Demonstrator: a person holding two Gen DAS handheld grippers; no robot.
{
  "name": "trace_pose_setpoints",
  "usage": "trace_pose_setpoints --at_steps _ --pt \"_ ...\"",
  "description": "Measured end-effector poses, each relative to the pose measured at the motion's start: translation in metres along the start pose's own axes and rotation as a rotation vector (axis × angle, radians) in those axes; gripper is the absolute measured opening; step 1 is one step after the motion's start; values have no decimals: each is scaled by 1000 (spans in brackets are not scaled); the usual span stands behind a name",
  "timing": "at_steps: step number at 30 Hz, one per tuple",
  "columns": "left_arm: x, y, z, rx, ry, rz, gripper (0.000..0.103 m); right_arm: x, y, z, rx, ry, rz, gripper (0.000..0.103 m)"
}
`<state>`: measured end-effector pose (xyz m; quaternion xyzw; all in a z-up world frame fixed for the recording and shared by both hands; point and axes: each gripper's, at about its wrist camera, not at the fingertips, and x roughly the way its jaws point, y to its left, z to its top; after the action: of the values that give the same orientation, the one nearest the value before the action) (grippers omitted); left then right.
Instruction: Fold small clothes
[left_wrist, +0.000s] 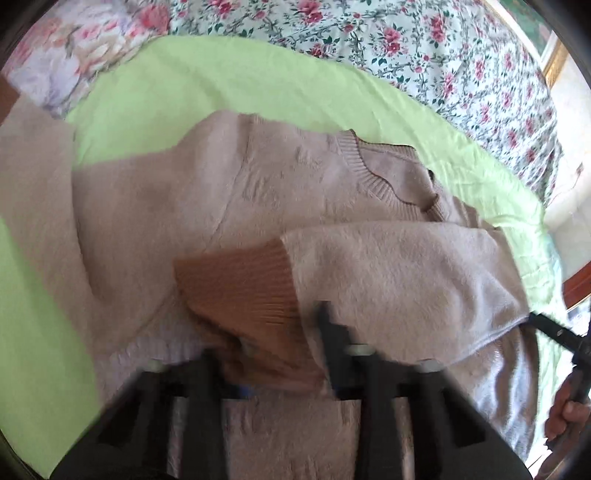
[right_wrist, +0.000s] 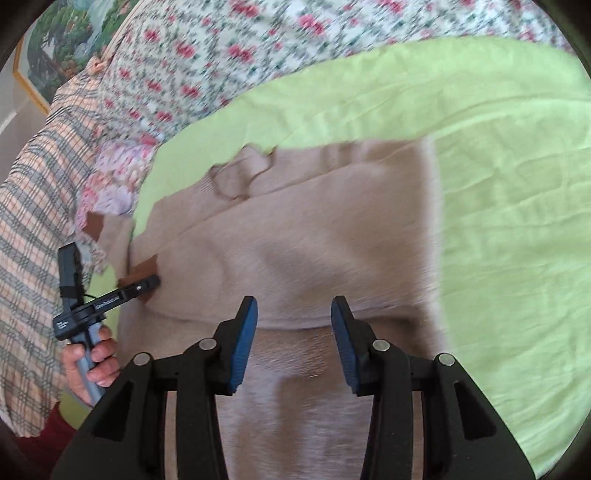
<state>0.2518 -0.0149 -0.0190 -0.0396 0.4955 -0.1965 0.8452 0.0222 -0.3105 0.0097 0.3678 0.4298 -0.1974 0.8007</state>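
Note:
A beige fuzzy sweater (left_wrist: 295, 184) lies on a light green sheet (left_wrist: 184, 85). One sleeve (left_wrist: 399, 280) is folded across its body, ending in a brown ribbed cuff (left_wrist: 240, 291). My left gripper (left_wrist: 269, 350) is shut on the brown cuff, which drapes over its fingers. In the right wrist view the sweater (right_wrist: 314, 240) fills the middle, and the left gripper (right_wrist: 147, 286) shows at the cuff (right_wrist: 142, 271). My right gripper (right_wrist: 293, 332) is open and empty, just above the folded sleeve's lower edge.
A floral bedspread (left_wrist: 406, 44) lies beyond the green sheet (right_wrist: 498, 184). A plaid cloth (right_wrist: 33, 221) is at the left in the right wrist view. A second brown cuff (right_wrist: 94, 225) lies at the sweater's far left. The right gripper's tip (left_wrist: 550, 328) shows at the right edge.

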Motion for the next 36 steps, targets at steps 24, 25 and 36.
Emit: trace_pose_setpoints --at_steps 24,25,36 --pt "-13 11 -23 52 -37 55 17 16 -22 28 -25 -55 -283 31" --pt "-14 14 -23 48 -34 56 19 8 -13 23 -20 -72 -221 39" --pt "-70 85 -45 -115 -74 125 40 46 68 -49 -61 101 130 54"
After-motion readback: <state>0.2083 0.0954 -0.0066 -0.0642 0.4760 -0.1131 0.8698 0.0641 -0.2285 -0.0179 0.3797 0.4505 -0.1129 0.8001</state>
